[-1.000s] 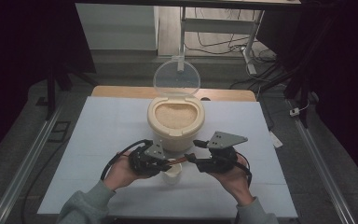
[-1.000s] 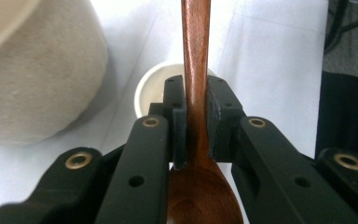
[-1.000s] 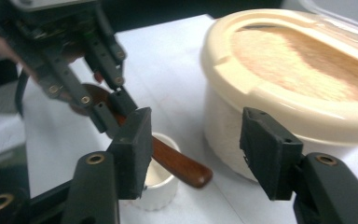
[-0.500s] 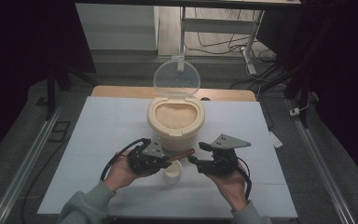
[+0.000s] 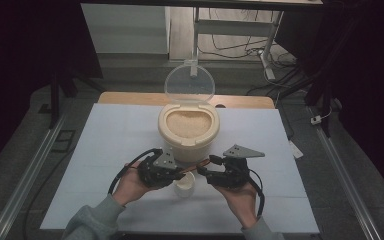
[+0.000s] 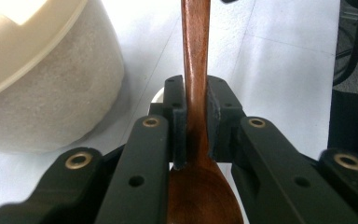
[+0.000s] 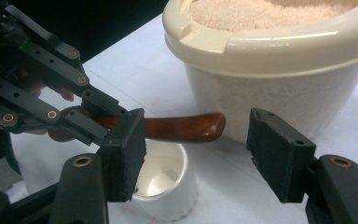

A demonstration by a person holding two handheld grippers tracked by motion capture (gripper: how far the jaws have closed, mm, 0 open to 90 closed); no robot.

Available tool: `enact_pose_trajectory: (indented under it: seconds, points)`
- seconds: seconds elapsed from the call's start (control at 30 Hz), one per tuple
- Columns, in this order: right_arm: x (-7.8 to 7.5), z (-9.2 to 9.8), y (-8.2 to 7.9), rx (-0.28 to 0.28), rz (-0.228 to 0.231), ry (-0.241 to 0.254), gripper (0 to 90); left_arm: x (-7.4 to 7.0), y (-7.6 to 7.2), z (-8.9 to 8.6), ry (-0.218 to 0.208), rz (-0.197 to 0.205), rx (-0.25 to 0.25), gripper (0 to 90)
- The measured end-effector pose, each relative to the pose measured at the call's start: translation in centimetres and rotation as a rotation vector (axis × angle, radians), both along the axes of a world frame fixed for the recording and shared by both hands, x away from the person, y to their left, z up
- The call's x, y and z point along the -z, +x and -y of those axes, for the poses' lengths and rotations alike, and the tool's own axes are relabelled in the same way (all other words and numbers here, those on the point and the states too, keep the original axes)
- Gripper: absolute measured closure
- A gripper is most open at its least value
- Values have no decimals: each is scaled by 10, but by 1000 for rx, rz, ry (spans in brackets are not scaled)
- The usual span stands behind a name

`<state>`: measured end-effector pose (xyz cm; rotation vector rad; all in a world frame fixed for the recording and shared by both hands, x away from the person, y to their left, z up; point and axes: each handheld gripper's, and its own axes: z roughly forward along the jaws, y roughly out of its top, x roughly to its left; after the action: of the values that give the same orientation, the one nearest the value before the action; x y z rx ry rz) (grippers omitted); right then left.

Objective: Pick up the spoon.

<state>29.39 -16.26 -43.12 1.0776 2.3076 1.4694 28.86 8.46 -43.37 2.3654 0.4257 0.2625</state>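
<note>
One wooden spoon (image 6: 196, 70) is clamped in the left claw (image 6: 196, 121); right claw (image 7: 196, 154) gapes empty above one white cup (image 7: 165, 186).

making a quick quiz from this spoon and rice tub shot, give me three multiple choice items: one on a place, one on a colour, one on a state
1. Where does the small white cup stand?
A. behind the tub
B. on the table in front of the tub, between the two grippers
C. inside the tub

2. What colour is the spoon?
A. dark brown wood
B. bright green
C. shiny silver

3. How is the tub's clear lid?
A. shut flat
B. lying on the table
C. swung up open

Answers:
1 B, the high view shows it before the cream tub, between the left gripper and the right gripper.
2 A, the left gripper view shows reddish brown wood clamped between the fingers.
3 C, the lid stands upright behind the grain-filled tub.
</note>
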Motion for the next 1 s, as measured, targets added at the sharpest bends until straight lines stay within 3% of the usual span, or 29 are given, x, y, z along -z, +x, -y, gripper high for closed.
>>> enact_pose_trajectory:
  seconds: [0.47, 0.77, 1.0]
  points:
    - [8, -6, 3, 2, -63, 79, 456, 0, -2, 2, -2, 18, 1, 791]
    - [7, -3, 2, 23, -55, 139, 559, -1, -3, 4, 0, 19, 5, 792]
    - [1, 3, 0, -7, -22, 207, 682, -1, -4, 3, 0, 20, 8, 794]
